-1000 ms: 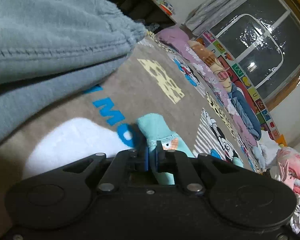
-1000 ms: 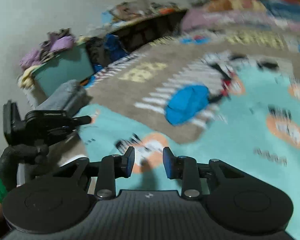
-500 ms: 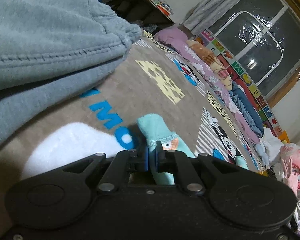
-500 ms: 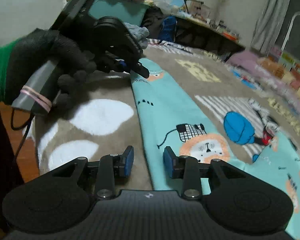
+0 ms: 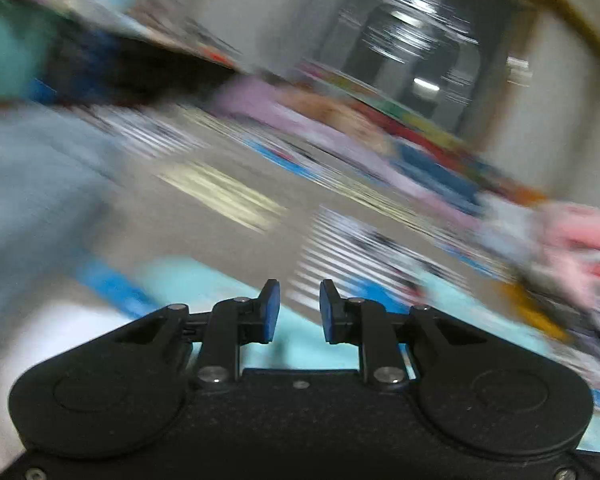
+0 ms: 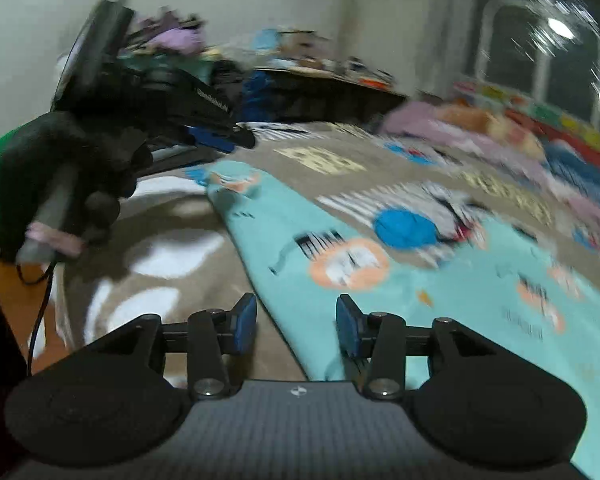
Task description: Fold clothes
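Observation:
A light teal garment with orange cartoon prints (image 6: 400,272) lies spread flat on the patterned bed cover (image 6: 172,216); it shows blurred in the left wrist view (image 5: 204,284). My left gripper (image 5: 299,310) is open and empty, lifted above the garment's corner; it also shows in the right wrist view (image 6: 236,142), held by a black-gloved hand. My right gripper (image 6: 296,322) is open and empty, low over the garment's near edge.
A grey folded garment (image 5: 32,184) lies at the left. A row of folded clothes (image 6: 500,136) lines the far side by the window. A teal box (image 5: 8,60) and a dark low shelf (image 6: 320,92) stand at the back.
My left gripper has let go of the teal garment's corner, opened and lifted away fast. My right gripper has opened wider and shifted a little over the garment's edge.

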Demonstrator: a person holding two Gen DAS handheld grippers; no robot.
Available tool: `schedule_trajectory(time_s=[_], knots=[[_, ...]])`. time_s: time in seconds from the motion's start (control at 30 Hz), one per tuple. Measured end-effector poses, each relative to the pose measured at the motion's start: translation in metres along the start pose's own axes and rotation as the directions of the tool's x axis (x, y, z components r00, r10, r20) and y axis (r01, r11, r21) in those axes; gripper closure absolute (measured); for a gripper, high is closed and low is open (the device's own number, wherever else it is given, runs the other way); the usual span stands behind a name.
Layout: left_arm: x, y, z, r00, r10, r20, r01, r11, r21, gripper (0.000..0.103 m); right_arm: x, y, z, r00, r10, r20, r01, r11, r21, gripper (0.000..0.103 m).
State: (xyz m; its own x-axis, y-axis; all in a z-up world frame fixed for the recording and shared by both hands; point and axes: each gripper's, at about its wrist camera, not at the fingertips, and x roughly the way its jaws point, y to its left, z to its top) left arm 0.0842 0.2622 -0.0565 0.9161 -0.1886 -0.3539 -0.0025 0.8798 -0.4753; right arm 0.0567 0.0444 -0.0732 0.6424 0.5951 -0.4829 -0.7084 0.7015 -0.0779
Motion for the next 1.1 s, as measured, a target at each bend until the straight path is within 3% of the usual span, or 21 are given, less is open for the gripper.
schedule_trajectory(time_s=[0.07,0.13,0.2,0.27,0.4,0.5,0.6,0.7,0.8,0.87,0.9,0.97,1.1], knots=[[0.019,-0.014,-0.011,0.99,-0.098,-0.103,0.097,0.995,-0.019,0.085,0.0,-0.001,-0.009,1.0,0.008,-0.011,-0.007,1.0,0.027,0.058],[0.039,-0.027,-0.023,0.974,-0.13,-0.188,0.127,0.992,-0.028,0.085,-0.001,0.002,-0.016,1.0,0.017,-0.013,-0.017,0.999,0.037,0.056],[0.053,-0.027,-0.028,0.968,-0.11,-0.226,0.099,0.993,-0.056,0.085,-0.001,0.005,-0.02,1.0,0.025,-0.009,-0.024,0.999,0.043,0.054],[0.065,-0.011,-0.025,0.969,-0.059,-0.24,0.025,0.989,-0.143,0.095,0.0,0.007,-0.022,1.0,0.03,-0.008,-0.029,0.999,0.035,0.053],[0.061,0.04,-0.009,0.987,-0.018,-0.16,-0.044,0.927,-0.374,0.095,-0.001,0.005,-0.026,0.999,0.043,0.001,-0.043,0.999,0.03,0.053],[0.043,0.065,0.0,0.993,0.081,-0.089,-0.112,0.892,-0.438,0.096,-0.003,0.008,-0.028,0.999,0.037,0.007,-0.037,0.999,0.02,0.053],[0.019,0.081,0.005,0.986,0.163,-0.019,-0.152,0.864,-0.479,0.096,-0.003,0.008,-0.03,0.999,0.034,0.013,-0.034,0.999,0.021,0.053],[0.007,0.071,0.007,0.992,0.123,-0.011,-0.115,0.886,-0.45,0.095,-0.003,0.01,-0.031,1.0,0.026,0.018,-0.026,1.0,0.018,0.053],[0.012,0.041,-0.003,0.996,-0.047,-0.071,0.015,0.916,-0.4,0.092,-0.003,0.013,-0.031,1.0,0.013,0.024,-0.013,1.0,0.017,0.053],[0.02,0.023,-0.016,0.979,-0.144,-0.144,0.08,0.922,-0.379,0.067,-0.003,0.016,-0.032,1.0,0.0,0.029,0.0,1.0,0.014,0.052],[0.024,0.018,-0.022,0.971,-0.14,-0.191,0.065,0.933,-0.354,0.061,-0.003,0.017,-0.032,1.0,-0.006,0.031,0.006,1.0,0.013,0.052],[0.026,0.024,-0.023,0.976,-0.061,-0.21,-0.01,0.947,-0.32,0.078,-0.004,0.019,-0.032,0.999,-0.016,0.031,0.016,1.0,0.008,0.052],[0.012,0.049,-0.009,0.992,0.078,-0.097,-0.108,0.927,-0.359,0.079,-0.015,0.023,-0.027,1.0,0.016,0.007,-0.016,1.0,-0.024,0.052]])
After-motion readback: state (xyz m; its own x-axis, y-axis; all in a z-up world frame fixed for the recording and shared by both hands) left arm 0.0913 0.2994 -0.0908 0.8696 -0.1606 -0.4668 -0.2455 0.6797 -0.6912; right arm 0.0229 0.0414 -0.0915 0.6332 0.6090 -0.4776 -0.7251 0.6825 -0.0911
